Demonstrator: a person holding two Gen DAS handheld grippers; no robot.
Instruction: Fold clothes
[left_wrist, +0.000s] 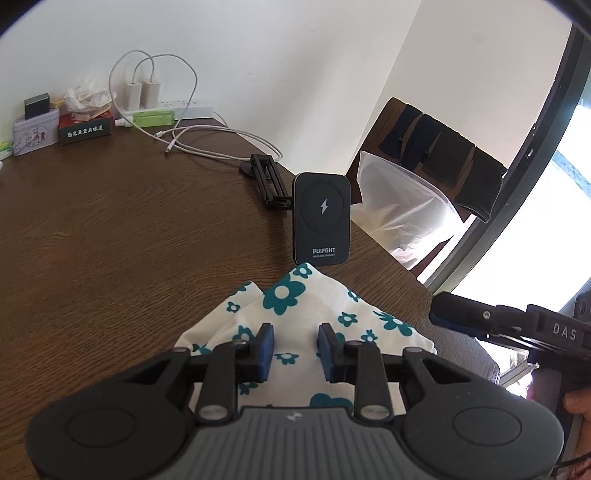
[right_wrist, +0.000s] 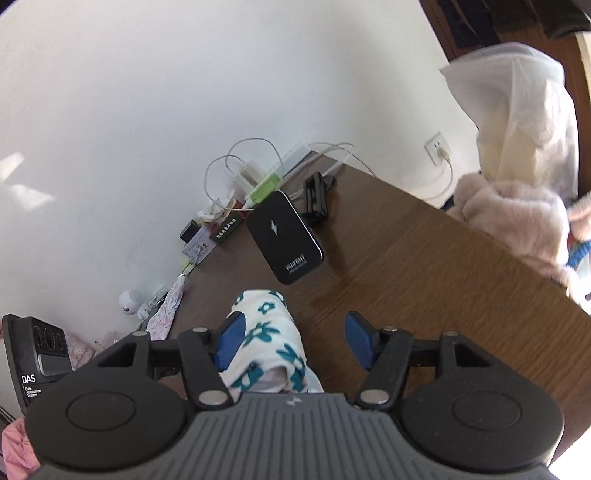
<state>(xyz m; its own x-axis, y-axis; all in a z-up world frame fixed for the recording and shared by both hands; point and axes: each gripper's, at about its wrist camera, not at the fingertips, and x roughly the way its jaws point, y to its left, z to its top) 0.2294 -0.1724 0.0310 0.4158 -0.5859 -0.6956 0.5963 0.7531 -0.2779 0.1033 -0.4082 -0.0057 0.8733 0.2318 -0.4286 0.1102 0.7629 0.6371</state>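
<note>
A small white cloth with teal flowers lies folded on the brown wooden table, close to its right edge. My left gripper hangs low over the near part of the cloth. Its blue pads stand a little apart and the cloth shows flat in the gap, so it is open. In the right wrist view the same cloth lies between the jaws of my right gripper, touching the left pad only. That gripper is wide open. One of its fingers reaches in from the right beside the cloth.
A black wireless charger on a stand rises just beyond the cloth. Behind it lie white cables, a power strip and small boxes along the wall. A chair with a plastic bag stands off the table's right edge. A pink fluffy garment lies beyond the edge.
</note>
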